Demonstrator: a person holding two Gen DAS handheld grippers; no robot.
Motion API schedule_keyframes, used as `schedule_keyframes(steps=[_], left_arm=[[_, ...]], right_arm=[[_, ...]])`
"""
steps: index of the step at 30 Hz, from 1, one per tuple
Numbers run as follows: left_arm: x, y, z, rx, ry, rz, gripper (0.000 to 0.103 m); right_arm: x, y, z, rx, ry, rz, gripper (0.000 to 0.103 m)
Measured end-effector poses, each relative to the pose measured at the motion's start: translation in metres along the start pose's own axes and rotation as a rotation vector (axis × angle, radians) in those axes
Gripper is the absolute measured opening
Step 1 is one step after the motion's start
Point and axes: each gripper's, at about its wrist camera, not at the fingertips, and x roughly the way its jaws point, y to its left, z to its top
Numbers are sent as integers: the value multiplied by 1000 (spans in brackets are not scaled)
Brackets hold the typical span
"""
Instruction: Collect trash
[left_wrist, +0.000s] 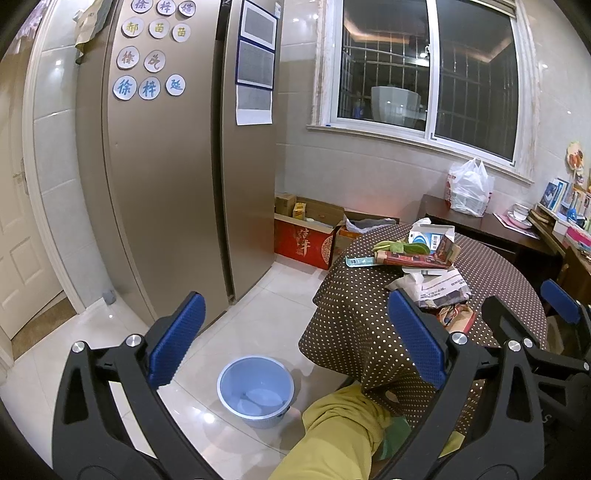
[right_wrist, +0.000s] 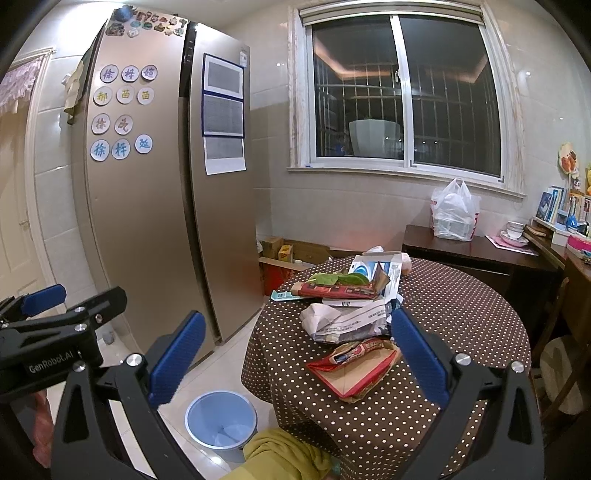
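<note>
Right wrist view, read left to right. The left tool (right_wrist: 48, 310) sits at the far left edge, seen from the side; its jaws look spread, nothing between them. On the floor, beside the table's draped edge, stands the blue bin (right_wrist: 221, 424), holding nothing I can make out. A knee in yellow-green trousers (right_wrist: 284, 458) shows just right of it. The right tool (right_wrist: 295, 354) is wide open and has hold of nothing. Ahead of it the trash lies in a loose heap on the table (right_wrist: 461, 314), on the brown dotted cloth: nearest, a flattened red carton (right_wrist: 354, 369); behind it, crumpled newspaper (right_wrist: 347, 321); further back, a long red wrapper (right_wrist: 332, 290), green leaves (right_wrist: 332, 278) and an opened white-and-blue box (right_wrist: 380, 271).

Left wrist view agrees: left tool (left_wrist: 295, 343) fully open, empty, aimed over the bin (left_wrist: 255, 389), with the heap off to its right on the table (left_wrist: 498, 273).

Judgement: the task stands at its start, or between pickups; every visible piece is on the table and the bin appears empty. Step in hand is the approach to a first piece. The red carton is closest to the right tool; the next move calls for advancing and lowering onto its raised folded edge, closing, then carrying left and down over the bin. The flat card may slip out.
</note>
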Motion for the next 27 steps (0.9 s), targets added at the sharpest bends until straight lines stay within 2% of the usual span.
schedule_keyframes(steps=[11, 16, 19, 22, 27], left_arm=[[14, -5, 0, 11, 36, -23, 97], [42, -12, -5, 30, 117, -67, 97], [66, -16, -10, 60, 174, -93, 97], [92, -20, -16, 88, 221, -78, 97], [131, -21, -24, 75, 304, -153, 97]], right_arm=[[8, -4, -3, 31, 35, -10, 99], [24, -12, -10, 69, 96, -26, 99], [38, -20, -16, 91, 139, -60, 99], [57, -31, -25, 117, 197, -110, 99], [91, -50, -40, 168, 280, -212, 99]])
